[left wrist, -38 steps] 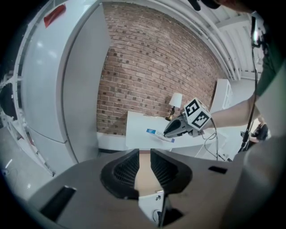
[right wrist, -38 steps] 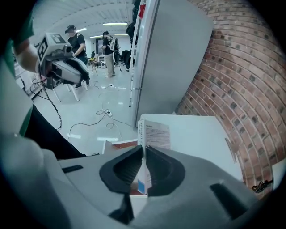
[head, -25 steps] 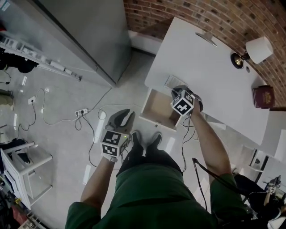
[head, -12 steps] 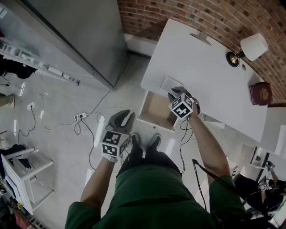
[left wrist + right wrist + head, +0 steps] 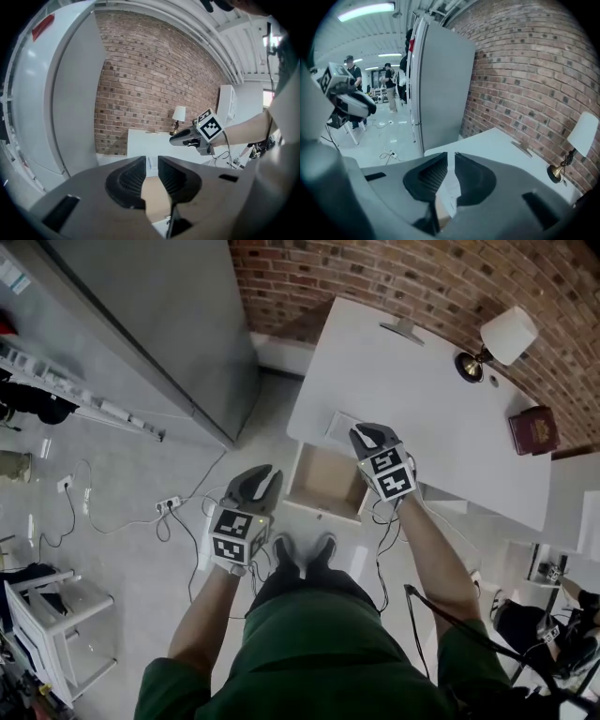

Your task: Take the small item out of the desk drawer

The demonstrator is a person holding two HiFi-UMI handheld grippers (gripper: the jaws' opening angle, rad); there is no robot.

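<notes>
legible text: none | paper sheet (image 5: 339,422): print too small

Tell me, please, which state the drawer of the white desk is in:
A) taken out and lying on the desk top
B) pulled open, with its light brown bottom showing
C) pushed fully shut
B: in the head view the drawer stands pulled out from the front edge of the white desk, and its light brown bottom is in plain sight.
</notes>
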